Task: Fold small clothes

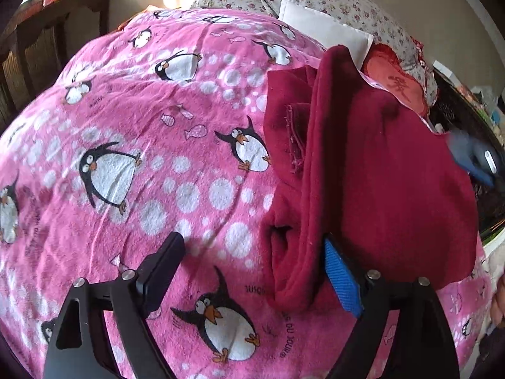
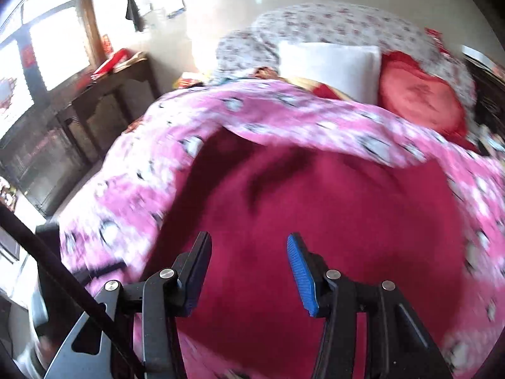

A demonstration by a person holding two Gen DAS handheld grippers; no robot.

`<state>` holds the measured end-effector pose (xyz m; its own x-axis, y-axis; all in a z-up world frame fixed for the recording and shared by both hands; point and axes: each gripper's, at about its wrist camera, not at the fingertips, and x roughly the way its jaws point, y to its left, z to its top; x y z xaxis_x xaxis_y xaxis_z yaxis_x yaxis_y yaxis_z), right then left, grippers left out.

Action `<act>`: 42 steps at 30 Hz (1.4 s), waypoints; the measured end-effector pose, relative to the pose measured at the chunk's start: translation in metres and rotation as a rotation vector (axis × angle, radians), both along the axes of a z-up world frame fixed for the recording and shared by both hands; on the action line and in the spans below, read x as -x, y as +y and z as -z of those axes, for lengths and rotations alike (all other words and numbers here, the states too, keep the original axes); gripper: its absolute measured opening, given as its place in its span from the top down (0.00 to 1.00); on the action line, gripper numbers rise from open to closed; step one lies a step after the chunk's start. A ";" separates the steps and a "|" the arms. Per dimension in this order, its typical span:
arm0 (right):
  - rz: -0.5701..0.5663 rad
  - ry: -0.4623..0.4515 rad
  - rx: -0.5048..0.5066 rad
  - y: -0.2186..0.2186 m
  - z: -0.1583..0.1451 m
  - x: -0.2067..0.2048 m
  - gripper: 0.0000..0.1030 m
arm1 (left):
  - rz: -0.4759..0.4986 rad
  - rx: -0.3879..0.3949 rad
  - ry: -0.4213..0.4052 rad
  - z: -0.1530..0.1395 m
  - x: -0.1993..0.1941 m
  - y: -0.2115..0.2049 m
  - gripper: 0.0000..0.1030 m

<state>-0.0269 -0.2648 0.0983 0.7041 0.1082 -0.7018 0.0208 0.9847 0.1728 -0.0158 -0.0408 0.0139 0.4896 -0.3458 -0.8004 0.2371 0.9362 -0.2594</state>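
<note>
A dark red garment (image 1: pixel 378 164) lies folded on a pink penguin blanket (image 1: pixel 142 126) that covers the bed. In the left wrist view my left gripper (image 1: pixel 252 262) is open, its fingers wide apart just above the blanket, with the garment's near left edge between them. In the right wrist view, which is motion-blurred, the red garment (image 2: pixel 315 214) fills the middle. My right gripper (image 2: pixel 249 268) is open and empty just above it. The right gripper also shows as a blurred blue shape (image 1: pixel 476 158) at the garment's right edge.
A white pillow (image 2: pixel 328 66), a red cushion (image 2: pixel 423 94) and a floral quilt (image 2: pixel 331 22) lie at the head of the bed. A dark wooden cabinet (image 2: pixel 79 120) stands along the bed's left side under a window. A black cable (image 2: pixel 63 268) crosses the lower left.
</note>
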 end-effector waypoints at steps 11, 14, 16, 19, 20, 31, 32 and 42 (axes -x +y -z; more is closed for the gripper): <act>-0.032 0.108 0.145 0.081 0.045 -0.121 0.79 | 0.024 0.083 -0.029 0.008 -0.007 0.012 0.09; -0.040 0.082 0.138 0.083 0.042 -0.121 0.91 | 0.022 0.133 -0.010 0.007 -0.008 0.019 0.09; -0.065 0.044 0.157 0.090 0.031 -0.116 0.91 | 0.014 0.164 0.002 0.006 -0.009 0.024 0.09; -0.091 0.048 0.182 0.099 0.030 -0.123 0.91 | 0.018 0.153 -0.005 0.006 -0.008 0.023 0.09; -0.086 0.075 0.194 0.099 0.037 -0.128 0.91 | 0.018 0.145 -0.008 0.007 -0.007 0.021 0.09; -0.102 0.037 0.052 0.091 0.026 -0.112 0.41 | 0.020 0.128 -0.022 0.007 -0.006 0.019 0.09; -0.107 0.037 0.060 0.094 0.024 -0.111 0.40 | 0.020 0.129 -0.023 0.007 -0.005 0.018 0.09; -0.071 0.082 0.073 0.084 0.028 -0.106 0.22 | 0.032 0.117 -0.037 0.007 -0.005 0.017 0.07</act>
